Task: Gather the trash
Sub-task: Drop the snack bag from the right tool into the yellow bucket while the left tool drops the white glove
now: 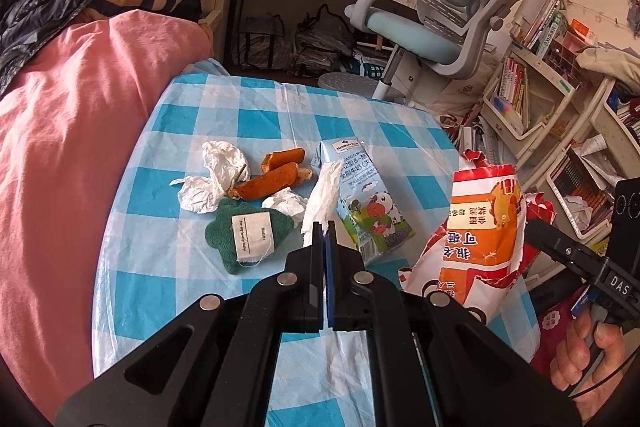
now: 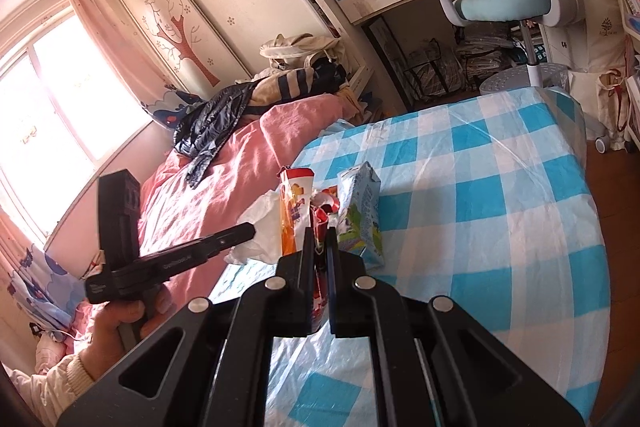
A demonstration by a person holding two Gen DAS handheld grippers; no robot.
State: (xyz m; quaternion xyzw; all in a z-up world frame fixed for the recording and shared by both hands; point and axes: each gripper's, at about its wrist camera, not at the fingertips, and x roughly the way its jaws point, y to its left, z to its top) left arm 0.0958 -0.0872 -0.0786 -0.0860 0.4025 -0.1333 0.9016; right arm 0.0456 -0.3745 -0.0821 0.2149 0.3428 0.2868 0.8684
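on the checked desk (image 1: 280, 115), left gripper (image 1: 324, 227) jaws pinch a twisted white tissue (image 1: 322, 195). right gripper (image 2: 319, 233) jaws clamp a torn, crumpled red-orange bag (image 2: 294, 215).

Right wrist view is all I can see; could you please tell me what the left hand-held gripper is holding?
Observer: The left hand-held gripper is shut on a strip of white tissue, next to the milk carton.
Operator: Thank you; is any trash hidden behind the snack bag?
Observer: Yes: orange peel, crumpled tissues and a green sponge lie on the checked cloth.
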